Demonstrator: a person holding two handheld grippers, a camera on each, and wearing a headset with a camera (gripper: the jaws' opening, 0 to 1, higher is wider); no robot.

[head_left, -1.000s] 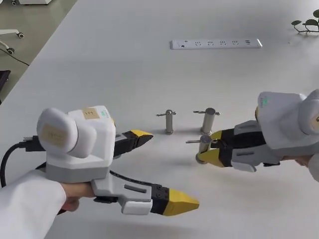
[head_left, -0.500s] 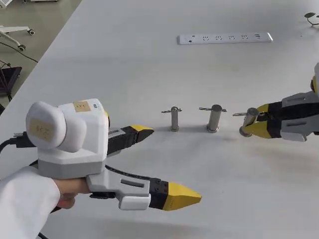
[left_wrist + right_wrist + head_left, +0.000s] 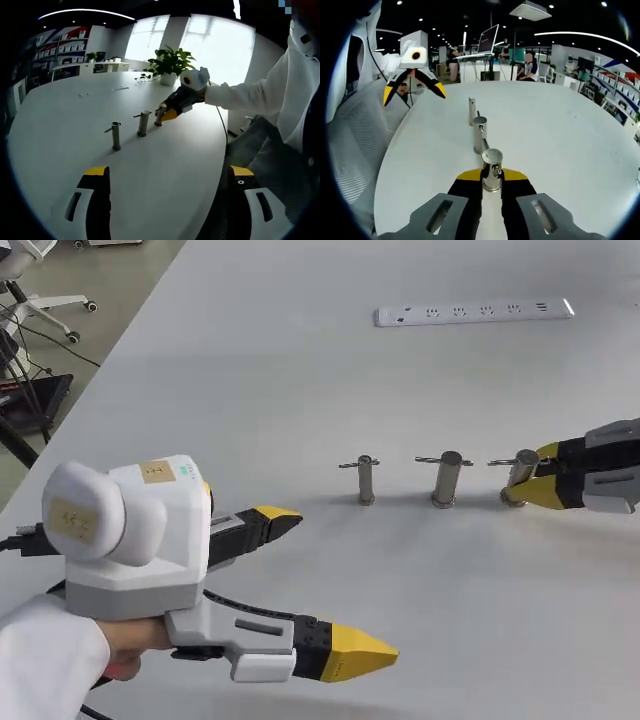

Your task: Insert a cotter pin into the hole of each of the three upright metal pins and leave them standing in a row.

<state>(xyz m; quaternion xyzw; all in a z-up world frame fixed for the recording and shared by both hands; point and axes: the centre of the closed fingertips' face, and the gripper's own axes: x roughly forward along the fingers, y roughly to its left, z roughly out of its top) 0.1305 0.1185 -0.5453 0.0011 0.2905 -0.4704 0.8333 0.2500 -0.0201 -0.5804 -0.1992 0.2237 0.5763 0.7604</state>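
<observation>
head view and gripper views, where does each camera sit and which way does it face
Head view: on the person's head, facing down at the table; shows a sleeve, the left hand-held gripper, the right hand-held gripper.
Left gripper view: on the left one, facing across the table along its open jaws at the three metal pins.
Right gripper view: on the right one, facing down the row, jaws shut on the nearest pin.
Shared: all three show the pins.

Bright, even light falls on the white worktop (image 3: 300, 360); soft shadows lie under the left hand-held gripper (image 3: 342, 582) and beside the 3 metal pins (image 3: 447, 480) ahead of it. Windows (image 3: 210, 40) beyond the right hand-held gripper (image 3: 163, 113) glare white. Both gripper views bend strongly at their edges.
</observation>
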